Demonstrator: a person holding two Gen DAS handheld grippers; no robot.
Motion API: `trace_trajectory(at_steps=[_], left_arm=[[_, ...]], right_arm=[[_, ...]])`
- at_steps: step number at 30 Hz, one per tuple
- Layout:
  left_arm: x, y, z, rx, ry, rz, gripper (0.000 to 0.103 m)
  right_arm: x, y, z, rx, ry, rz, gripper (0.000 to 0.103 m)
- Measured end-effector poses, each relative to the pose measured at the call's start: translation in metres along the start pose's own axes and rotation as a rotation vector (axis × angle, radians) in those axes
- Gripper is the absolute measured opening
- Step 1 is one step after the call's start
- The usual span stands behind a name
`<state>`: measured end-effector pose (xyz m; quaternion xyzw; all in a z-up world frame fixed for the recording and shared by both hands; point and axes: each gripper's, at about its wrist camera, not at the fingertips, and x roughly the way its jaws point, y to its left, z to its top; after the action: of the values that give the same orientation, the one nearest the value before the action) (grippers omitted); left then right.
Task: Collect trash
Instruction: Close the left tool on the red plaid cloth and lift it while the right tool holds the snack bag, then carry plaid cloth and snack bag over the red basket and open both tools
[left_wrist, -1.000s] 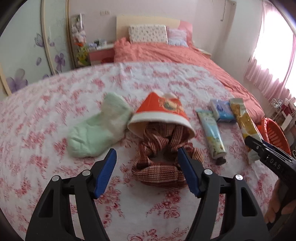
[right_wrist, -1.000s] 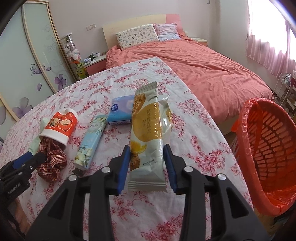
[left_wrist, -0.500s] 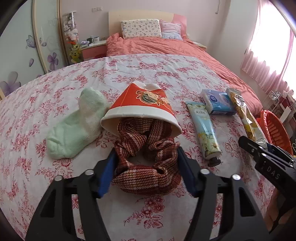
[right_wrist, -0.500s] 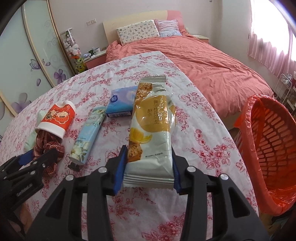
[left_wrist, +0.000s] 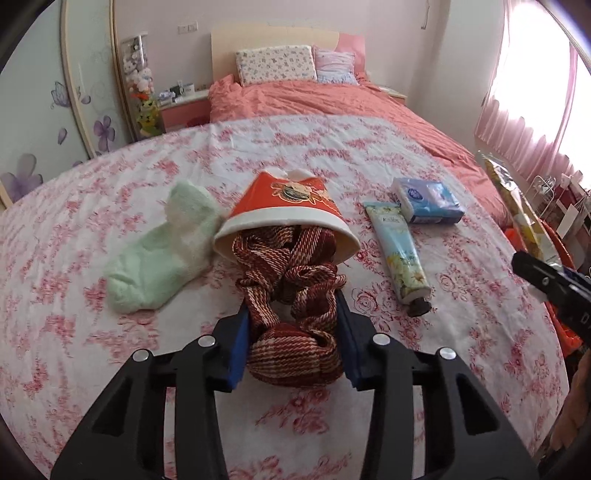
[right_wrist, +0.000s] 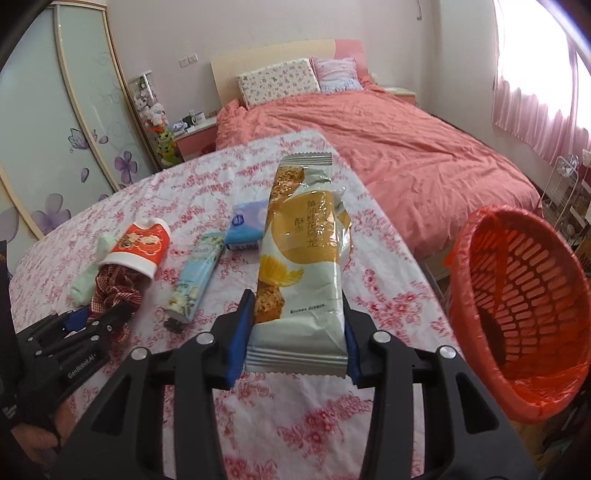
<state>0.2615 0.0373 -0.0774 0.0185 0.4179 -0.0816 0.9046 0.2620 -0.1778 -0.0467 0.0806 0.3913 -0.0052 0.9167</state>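
Left wrist view: the left gripper (left_wrist: 293, 341), jaws just closing, clamps the red-and-cream plaid fabric band (left_wrist: 293, 295) spilling from the tipped red paper cup (left_wrist: 288, 225). The right gripper (right_wrist: 295, 341) pinches the white-and-yellow snack wrapper (right_wrist: 303, 273), raised beside the orange plastic basket (right_wrist: 524, 295).

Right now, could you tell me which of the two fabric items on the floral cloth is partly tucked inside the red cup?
The plaid scrunchie, its far end inside the red cup. The green sock lies flat beside the cup.
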Motion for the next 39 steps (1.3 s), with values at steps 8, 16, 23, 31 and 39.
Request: trace_trajectory(at_steps=[8, 16, 23, 31, 39], left_arm=[[-0.036, 0.003, 0.008, -0.011, -0.057, -0.025, 0.041], [-0.069, -0.010, 0.018, 0.012, -0.124, -0.039, 0.041], [-0.088, -0.029, 0.029, 0.026, -0.171, -0.069, 0.041], [-0.098, -0.061, 0.037, 0.061, -0.203, -0.138, 0.041], [-0.086, -0.104, 0.041, 0.108, -0.187, -0.221, 0.041]], right_arm=[[-0.031, -0.001, 0.002, -0.011, -0.043, 0.010, 0.042], [-0.061, -0.005, 0.007, -0.013, -0.085, 0.011, 0.042], [-0.086, -0.013, 0.010, -0.012, -0.120, -0.004, 0.042], [-0.108, -0.037, 0.005, 0.010, -0.142, -0.024, 0.042], [-0.123, -0.077, -0.002, 0.040, -0.149, -0.082, 0.042]])
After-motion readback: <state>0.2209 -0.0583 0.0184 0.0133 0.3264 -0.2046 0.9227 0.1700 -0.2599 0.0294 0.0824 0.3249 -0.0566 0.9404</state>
